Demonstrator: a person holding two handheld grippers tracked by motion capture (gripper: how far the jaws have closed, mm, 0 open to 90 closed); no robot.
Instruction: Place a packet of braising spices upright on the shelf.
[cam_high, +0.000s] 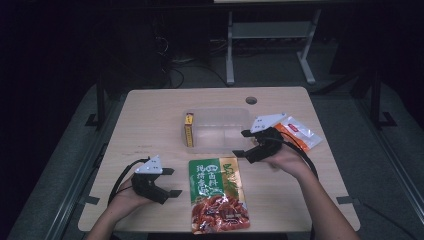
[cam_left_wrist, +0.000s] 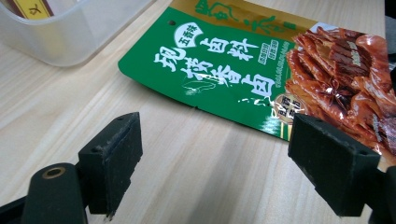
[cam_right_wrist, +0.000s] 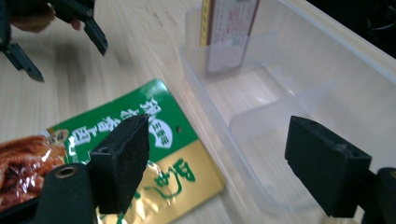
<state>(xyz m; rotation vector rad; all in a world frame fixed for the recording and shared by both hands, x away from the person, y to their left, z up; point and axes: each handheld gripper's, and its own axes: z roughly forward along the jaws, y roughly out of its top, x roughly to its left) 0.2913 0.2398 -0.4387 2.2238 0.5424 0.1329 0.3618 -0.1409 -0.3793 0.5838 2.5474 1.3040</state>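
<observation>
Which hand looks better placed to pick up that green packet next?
Probably the right. The right claw hangs open over the green packet's top edge, beside the clear tub; the left claw rests open off to its side.

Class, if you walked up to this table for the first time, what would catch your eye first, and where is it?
The big green packet with red food printed on it lies flat near the table's front edge. Behind it stands a clear plastic box with a yellow carton upright at its left end. An open tool flanks the packet on either side.
</observation>
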